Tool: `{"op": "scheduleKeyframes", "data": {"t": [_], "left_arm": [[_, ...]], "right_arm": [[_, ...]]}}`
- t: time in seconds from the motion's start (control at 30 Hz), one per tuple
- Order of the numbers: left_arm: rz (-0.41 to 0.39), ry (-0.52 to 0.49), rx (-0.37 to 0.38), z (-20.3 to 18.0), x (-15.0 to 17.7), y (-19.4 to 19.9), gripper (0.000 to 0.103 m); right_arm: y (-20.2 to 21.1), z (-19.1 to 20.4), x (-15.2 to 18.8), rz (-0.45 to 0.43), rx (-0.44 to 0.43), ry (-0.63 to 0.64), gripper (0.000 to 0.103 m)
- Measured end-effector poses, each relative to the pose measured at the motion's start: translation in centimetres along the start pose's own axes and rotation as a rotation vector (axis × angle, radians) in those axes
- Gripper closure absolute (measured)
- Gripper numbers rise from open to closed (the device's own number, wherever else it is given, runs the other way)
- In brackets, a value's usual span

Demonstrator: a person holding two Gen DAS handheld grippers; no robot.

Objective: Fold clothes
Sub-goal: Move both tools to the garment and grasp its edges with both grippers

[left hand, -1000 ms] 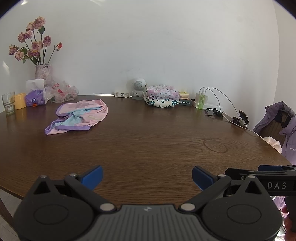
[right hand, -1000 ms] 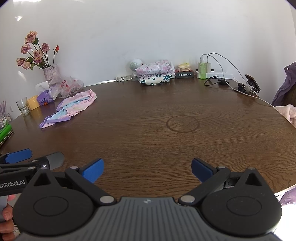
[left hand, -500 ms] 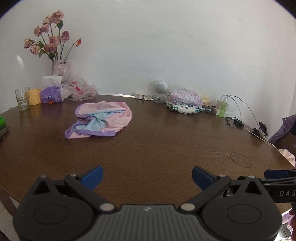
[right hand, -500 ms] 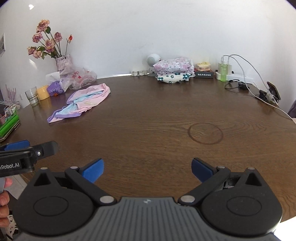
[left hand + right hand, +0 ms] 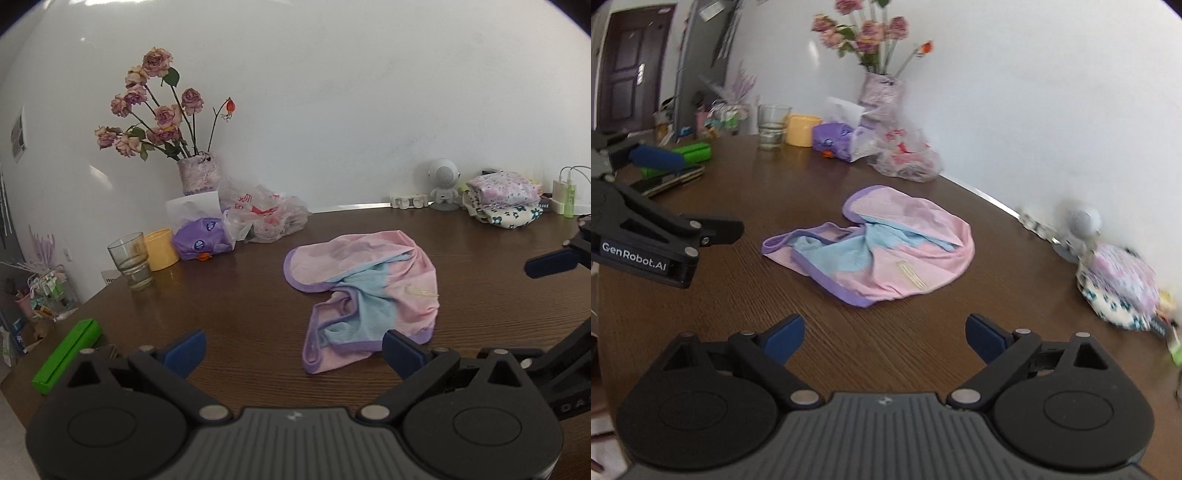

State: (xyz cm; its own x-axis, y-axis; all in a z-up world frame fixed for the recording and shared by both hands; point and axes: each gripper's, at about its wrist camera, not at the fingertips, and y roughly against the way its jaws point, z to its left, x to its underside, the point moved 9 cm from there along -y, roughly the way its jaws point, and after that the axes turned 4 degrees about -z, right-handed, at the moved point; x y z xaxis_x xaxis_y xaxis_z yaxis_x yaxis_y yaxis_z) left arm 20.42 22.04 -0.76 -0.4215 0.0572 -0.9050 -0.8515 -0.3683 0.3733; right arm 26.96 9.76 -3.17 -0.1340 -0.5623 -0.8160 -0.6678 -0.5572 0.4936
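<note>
A crumpled pink, light-blue and purple-trimmed garment (image 5: 369, 291) lies loose on the dark brown wooden table (image 5: 236, 306), out in the open middle of the surface and apart from everything along the wall. The left gripper (image 5: 293, 352) hovers low over the near edge with its blue-padded jaws spread wide and nothing between them; its right fingertip (image 5: 400, 350) sits just in front of the garment's nearest purple hem, though whether it touches the cloth cannot be told. The right gripper (image 5: 884, 334) comes at the same garment (image 5: 879, 247) from the other side, its jaws wide but closing at this moment, bare wood between the blue pads and the cloth lying just ahead of them, not yet between them. Each tool shows in the other's view: the left one as a black arm at the left edge of the right camera, the right one as a black arm with a blue tip at the right edge of the left camera. Along the wall stands a patterned vase of faded pink roses (image 5: 197, 177), with a crinkled clear plastic bag (image 5: 266, 214), a purple tissue pack (image 5: 203, 238), a yellow cup (image 5: 160, 249) and a clear drinking glass (image 5: 130, 260) beside it. Farther right, a stack of folded floral clothes (image 5: 502, 199) rests by a small white round-headed robot figure (image 5: 443, 184). A bright green bar-shaped object (image 5: 66, 356) lies at the table's left edge.
</note>
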Motion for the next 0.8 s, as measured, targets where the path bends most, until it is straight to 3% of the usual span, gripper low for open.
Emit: {"op": "scheduleKeyframes", "data": {"t": [0.07,0.17,0.3,0.33,0.4,0.43,0.47,0.63,0.8], "left_arm": [[0.015,0.003,-0.016,0.8,0.3,-1.5,0.007],[0.046,0.024,-0.014,1.6,0.9,-3.2,0.008],[0.074,0.056,0.023,2.3,1.4,-4.3,0.007],[0.078,0.065,0.033,2.4,1.5,-4.4,0.007],[0.08,0.075,0.047,2.5,1.6,-4.2,0.006],[0.077,0.074,0.051,2.5,1.7,-4.2,0.006],[0.074,0.071,0.056,2.4,1.7,-4.1,0.006],[0.04,0.048,0.119,0.5,1.5,-3.4,0.006],[-0.011,0.028,0.204,-3.3,0.0,-2.3,0.006]], "right_arm": [[-2.6,0.9,-0.8,0.003,0.01,0.061,0.012],[-5.6,2.0,-1.4,0.027,-0.063,0.104,0.022],[-8.3,3.2,-1.6,0.079,-0.148,0.123,0.027],[-8.8,3.5,-1.6,0.092,-0.168,0.126,0.034],[-9.4,3.7,-1.5,0.115,-0.197,0.109,0.058],[-9.6,3.6,-1.5,0.129,-0.207,0.088,0.085],[-9.7,3.2,-1.5,0.141,-0.205,0.052,0.1],[-7.1,-1.4,-3.3,0.054,-0.289,-0.284,0.1],[-1.7,-5.1,-4.6,-0.057,-0.341,-0.469,0.1]]}}
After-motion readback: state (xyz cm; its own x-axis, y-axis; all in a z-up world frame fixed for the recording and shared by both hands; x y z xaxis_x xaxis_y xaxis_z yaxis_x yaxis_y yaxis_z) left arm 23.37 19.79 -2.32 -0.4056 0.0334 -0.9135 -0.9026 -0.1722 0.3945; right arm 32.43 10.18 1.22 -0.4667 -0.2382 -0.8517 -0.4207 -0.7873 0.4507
